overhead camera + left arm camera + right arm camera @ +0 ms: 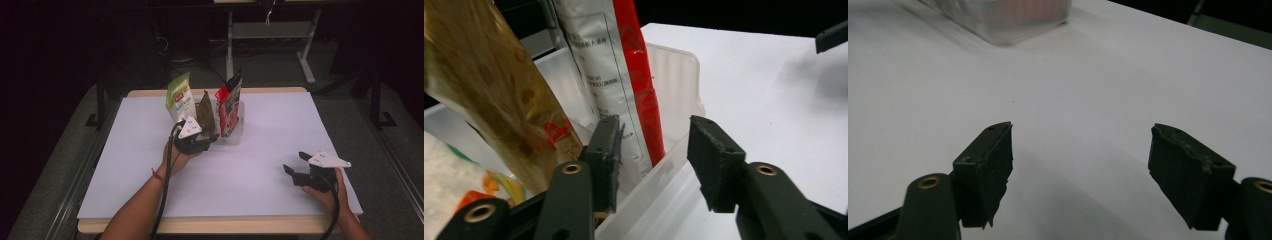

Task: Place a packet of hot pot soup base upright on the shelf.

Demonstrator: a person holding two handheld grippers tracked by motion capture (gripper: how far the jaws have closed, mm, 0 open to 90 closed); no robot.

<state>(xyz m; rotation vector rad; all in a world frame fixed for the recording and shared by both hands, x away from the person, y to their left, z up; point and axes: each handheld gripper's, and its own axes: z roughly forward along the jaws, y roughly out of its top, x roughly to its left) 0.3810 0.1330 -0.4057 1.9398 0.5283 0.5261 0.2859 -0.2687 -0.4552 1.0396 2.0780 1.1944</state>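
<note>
A: Right by the left hand-held gripper (209,139)?
B: A clear plastic box (674,70) on the white table (260,150), toward the far middle. Three packets standing up inside.

A: Which packets?
B: Green and white packet (180,102) on the left. Brown packet (494,90) in the middle, leaning. Red and silver packet (624,75) on the right, close to the box wall.

A: And that left hand-held gripper, how?
B: About half open, gripping nothing. One jaw inside the box, just beside the red and silver packet. Other jaw outside, with the box wall in between. Cannot tell if the inside jaw touches the packet.

A: In the way of anything?
B: Box wall right between the jaws. Brown packet leaning close on the other side, so little room in there.

A: And the right hand-held gripper (296,162)?
B: Well apart from the box, near the front right of the table. Jaws open, nothing between them, only bare table below.

A: Around the table?
B: Dark room, grey floor (280,65), white legs of another desk (305,60) behind.
</note>
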